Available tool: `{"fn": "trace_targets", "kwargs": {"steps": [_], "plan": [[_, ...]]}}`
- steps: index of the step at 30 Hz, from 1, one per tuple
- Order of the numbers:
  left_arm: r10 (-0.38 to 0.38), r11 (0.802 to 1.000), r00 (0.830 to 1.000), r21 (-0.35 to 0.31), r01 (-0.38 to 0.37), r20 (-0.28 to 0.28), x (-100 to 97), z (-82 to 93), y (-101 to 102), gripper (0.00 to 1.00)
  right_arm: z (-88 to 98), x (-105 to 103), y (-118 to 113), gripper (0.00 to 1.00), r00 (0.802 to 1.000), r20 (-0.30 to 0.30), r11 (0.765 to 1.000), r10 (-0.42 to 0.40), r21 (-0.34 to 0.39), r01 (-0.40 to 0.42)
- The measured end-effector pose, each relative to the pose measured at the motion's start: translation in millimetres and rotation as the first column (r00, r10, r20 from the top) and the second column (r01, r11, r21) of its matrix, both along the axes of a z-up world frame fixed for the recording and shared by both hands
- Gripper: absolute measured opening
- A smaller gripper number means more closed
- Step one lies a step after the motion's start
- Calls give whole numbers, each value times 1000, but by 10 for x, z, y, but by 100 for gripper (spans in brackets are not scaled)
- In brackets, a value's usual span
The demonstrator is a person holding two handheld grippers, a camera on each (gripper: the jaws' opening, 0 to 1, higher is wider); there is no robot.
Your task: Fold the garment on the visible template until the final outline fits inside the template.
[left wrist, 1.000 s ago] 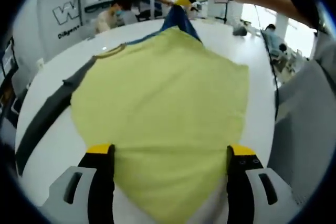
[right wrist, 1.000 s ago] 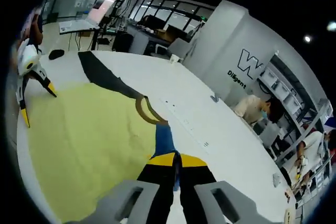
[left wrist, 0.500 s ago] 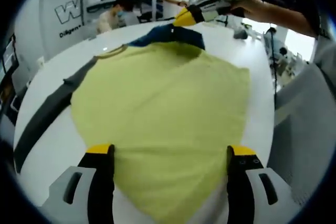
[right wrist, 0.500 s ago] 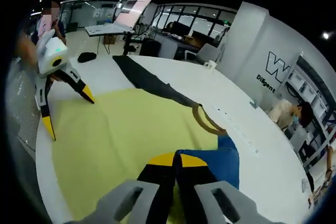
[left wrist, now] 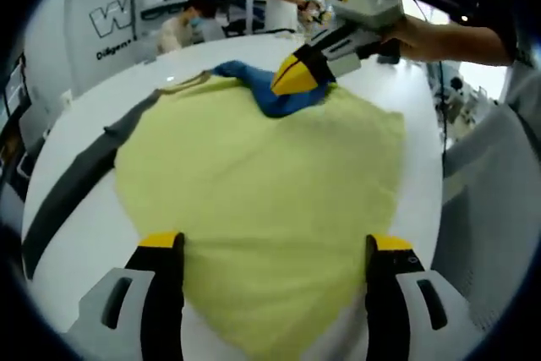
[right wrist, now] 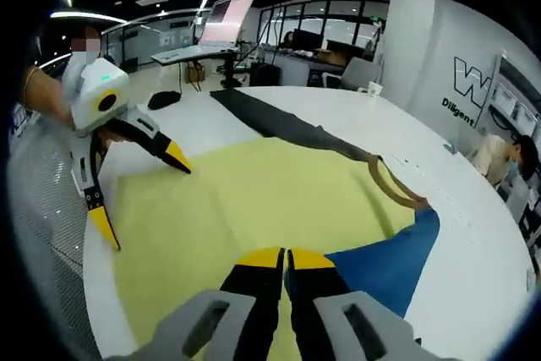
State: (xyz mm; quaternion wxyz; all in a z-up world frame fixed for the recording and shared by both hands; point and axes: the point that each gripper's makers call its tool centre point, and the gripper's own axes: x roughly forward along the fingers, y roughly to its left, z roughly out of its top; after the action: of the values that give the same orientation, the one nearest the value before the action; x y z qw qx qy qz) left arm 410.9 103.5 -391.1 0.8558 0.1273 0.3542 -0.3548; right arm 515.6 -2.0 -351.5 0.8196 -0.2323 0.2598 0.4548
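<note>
A yellow garment lies spread on a round white table. It has a dark grey sleeve stretched out to the left, a tan collar and a blue sleeve. My right gripper is shut on the blue sleeve and holds it over the yellow body. In the right gripper view its jaws are pressed together, with the blue sleeve trailing to the right. My left gripper stands open, jaws wide apart over the near hem. It also appears as the left gripper, held by a hand.
The table edge runs close behind the left gripper. A person's grey clothing stands at the table's right side. People sit by shelves beyond the far edge. A desk with a screen stands farther off.
The right gripper has carried the blue sleeve inward from the far edge, over the yellow body toward the left gripper. The left gripper has stayed open in place.
</note>
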Motion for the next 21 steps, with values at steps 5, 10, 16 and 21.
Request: {"fn": "trace_targets", "kwargs": {"steps": [5, 10, 16, 21], "plan": [[-1, 1000, 1000, 2, 1, 1, 0, -1, 0, 85, 141, 125, -293, 3, 995, 3, 995, -103, 14, 103], [-2, 1000, 1000, -5, 2, 1, -8, -7, -5, 88, 243, 402, -839, 4, 958, 44, 959, -284, -7, 284], [-2, 1000, 1000, -2, 2, -1, -15, -9, -2, 87, 125, 586, -1407, 10, 883, -33, 884, -468, 2, 468], [16, 1000, 1000, -20, -16, -1, 1, 4, -5, 86, -9, 576, -1520, 7, 829, -126, 833, -544, 36, 552]]}}
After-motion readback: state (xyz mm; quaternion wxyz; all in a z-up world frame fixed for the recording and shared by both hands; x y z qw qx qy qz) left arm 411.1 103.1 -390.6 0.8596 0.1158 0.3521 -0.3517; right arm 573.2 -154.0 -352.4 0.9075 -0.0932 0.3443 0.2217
